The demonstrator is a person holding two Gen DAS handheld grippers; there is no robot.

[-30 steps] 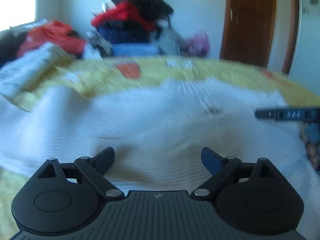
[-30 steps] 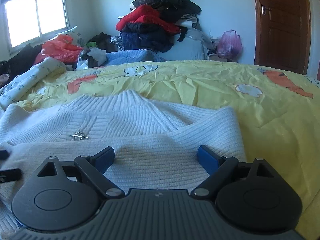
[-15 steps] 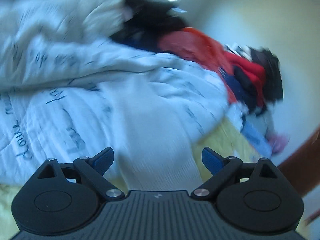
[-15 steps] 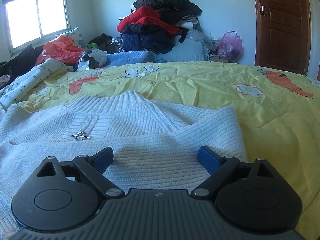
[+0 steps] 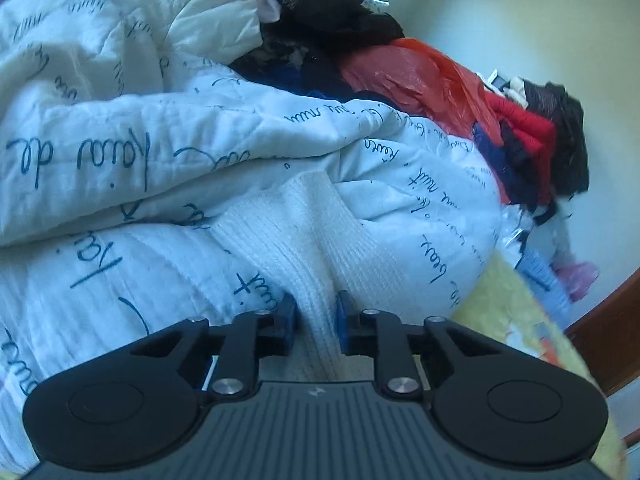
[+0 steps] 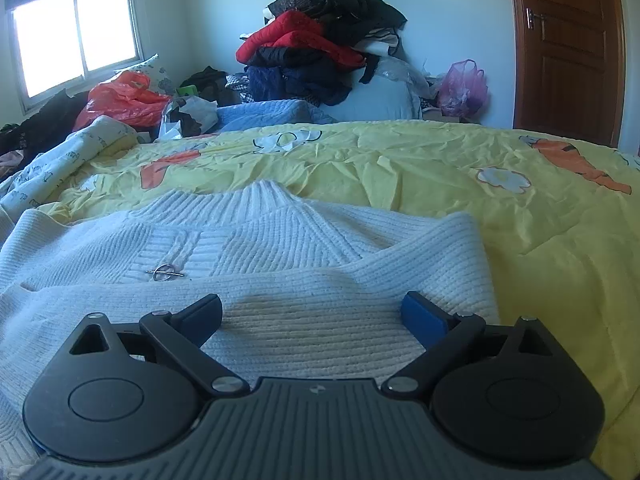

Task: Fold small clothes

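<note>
Now left gripper [image 5: 316, 320] jaws pinch sweater [image 6: 280, 240] sleeve lengthwise; right gripper [image 6: 312, 316] jaws wide.

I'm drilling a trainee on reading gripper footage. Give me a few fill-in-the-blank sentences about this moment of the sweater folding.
1. The left gripper is shut on a sleeve of the white ____.
2. The right gripper is ____, its fingers spread over the sweater.
3. The sweater lies on a bedsheet whose main colour is ____.
4. The quilt beside the pinched sleeve bears blue ____.

Missing words: sweater; open; yellow; writing
</note>
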